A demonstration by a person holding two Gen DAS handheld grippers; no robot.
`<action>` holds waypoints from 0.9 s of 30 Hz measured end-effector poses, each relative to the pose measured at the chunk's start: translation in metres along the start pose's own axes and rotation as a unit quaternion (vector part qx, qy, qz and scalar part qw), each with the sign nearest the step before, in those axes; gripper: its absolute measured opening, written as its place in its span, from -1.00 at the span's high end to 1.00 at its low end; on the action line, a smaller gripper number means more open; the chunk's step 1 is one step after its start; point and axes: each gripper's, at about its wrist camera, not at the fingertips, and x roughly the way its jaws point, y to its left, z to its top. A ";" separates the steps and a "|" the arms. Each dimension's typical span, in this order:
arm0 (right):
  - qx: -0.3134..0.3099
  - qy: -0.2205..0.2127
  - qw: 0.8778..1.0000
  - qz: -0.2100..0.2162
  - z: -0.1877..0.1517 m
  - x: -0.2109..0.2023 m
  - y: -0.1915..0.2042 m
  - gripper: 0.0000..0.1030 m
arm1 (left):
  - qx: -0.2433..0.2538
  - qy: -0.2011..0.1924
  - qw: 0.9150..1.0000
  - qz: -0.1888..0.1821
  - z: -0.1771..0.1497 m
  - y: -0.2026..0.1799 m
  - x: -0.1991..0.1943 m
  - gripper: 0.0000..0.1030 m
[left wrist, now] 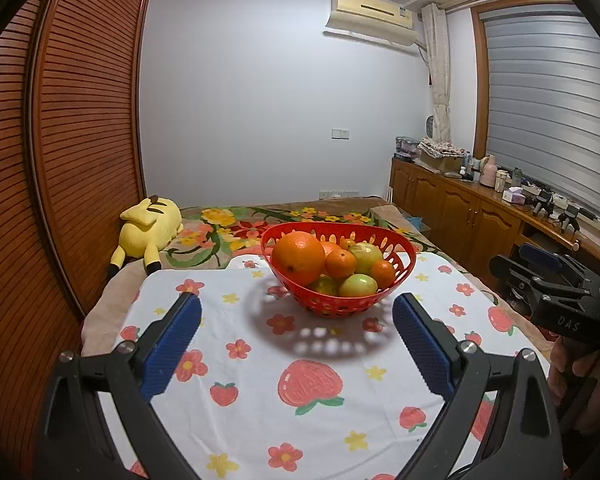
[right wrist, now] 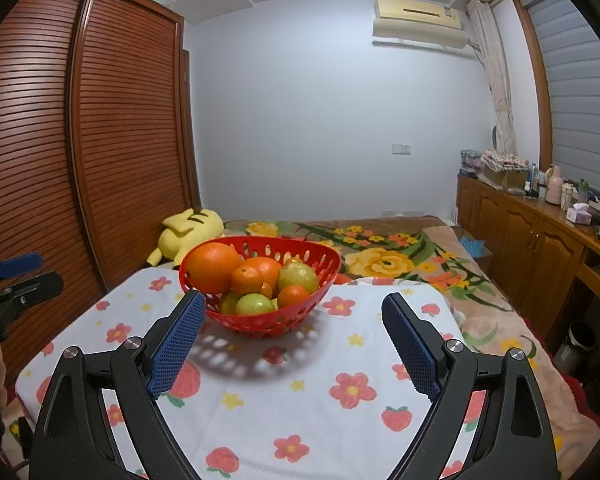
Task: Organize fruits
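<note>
Left wrist view, from left to right: a louvred wooden wardrobe point(left wrist: 72, 128), then a yellow plush toy point(left wrist: 150, 232) lying on the bed's floral blanket point(left wrist: 220, 224). Nearer to me, a white cloth printed with strawberries and flowers point(left wrist: 260, 380) covers the surface. My left hand-held gripper point(left wrist: 296, 344) hangs above that cloth with its blue pads spread wide apart and nothing between them. Just past its tips stands the red perforated basket point(left wrist: 404, 256), upright on the cloth. It holds a large orange point(left wrist: 298, 256) at the left, smaller mandarins point(left wrist: 340, 263) in the middle and right, and green fruits point(left wrist: 358, 285) low at the front and behind. Further right I see my right hand-held gripper point(left wrist: 548, 276) from the side, near the cloth's right edge and apart from the basket. A wooden cabinet point(left wrist: 460, 208) crowded with bottles runs beneath the shuttered window.

Right wrist view: my left tool shows at the far left edge. The basket point(right wrist: 328, 260) sits left of centre, behind the tip of my right gripper's point(right wrist: 292, 340) left finger point(right wrist: 176, 340), though I cannot tell whether they touch. Those fingers also stand well apart, gripping nothing.
</note>
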 end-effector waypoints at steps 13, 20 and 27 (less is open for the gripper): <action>0.000 -0.001 1.000 0.003 -0.004 0.001 0.001 -0.78 | -0.003 -0.002 1.000 0.003 -0.001 0.001 -0.001 -0.89; 0.000 0.000 1.000 0.003 -0.003 0.000 0.001 -0.78 | -0.002 -0.003 1.000 0.002 -0.001 0.000 -0.001 -0.90; 0.000 0.000 1.000 0.003 -0.004 0.001 0.001 -0.78 | 0.001 -0.005 1.000 0.000 0.000 -0.003 -0.002 -0.90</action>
